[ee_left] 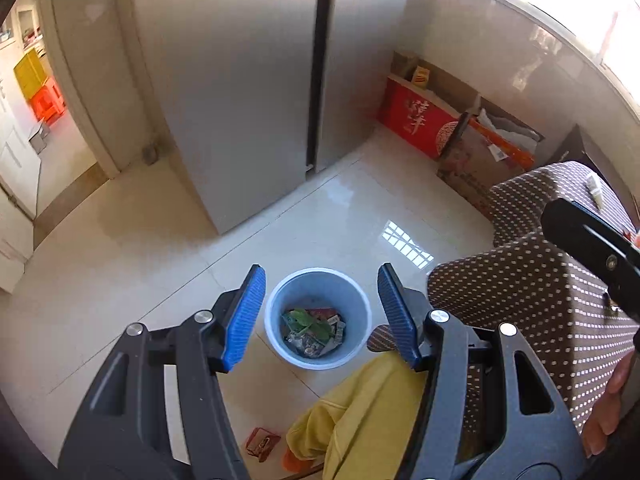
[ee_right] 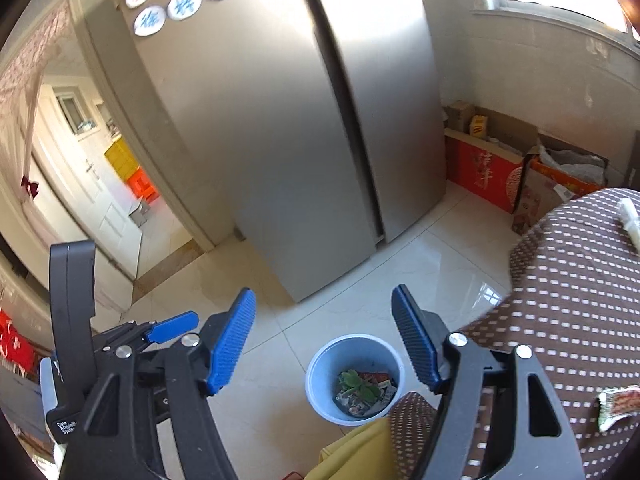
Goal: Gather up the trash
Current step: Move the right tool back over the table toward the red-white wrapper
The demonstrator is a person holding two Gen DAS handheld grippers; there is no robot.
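both tools are held above a pale blue waste bin (ee_left: 318, 318) that stands on the tiled floor (ee_left: 120, 272), just beside the corner of a worktop covered with a brown dotted cloth (ee_left: 532, 300). the left tool (ee_left: 320, 312) is seen with its blue pads apart and nothing between them; the bin is framed in the gap far below. the right tool (ee_right: 324, 342) is also seen with its pads apart and empty, and the bin lies below it, a little toward its right finger. inside the bin some trash is already gathered: green leaves (ee_right: 356, 386), printed wrappers and scraps of paper.

it is judged that a drop step is just finished, because the right tool is open over the bin and nothing is held. more trash is not yet collected: a small wrapper with a red and green print (ee_right: 616, 402) lies on the dotted cloth near the right edge of the right view, a white tube-like thing (ee_right: 632, 220) lies farther back on the same cloth, and a small red packet (ee_left: 262, 442) lies on the floor near a yellow garment (ee_left: 360, 412).

for the next move, one tool should probably be turned away from the bin toward the wrapper on the worktop, lowered with the pads apart on both sides of it, and closed. the wrapper looks thin and flat, so a low approach close to the cloth may be needed, and the cloth could be pinched together with it.
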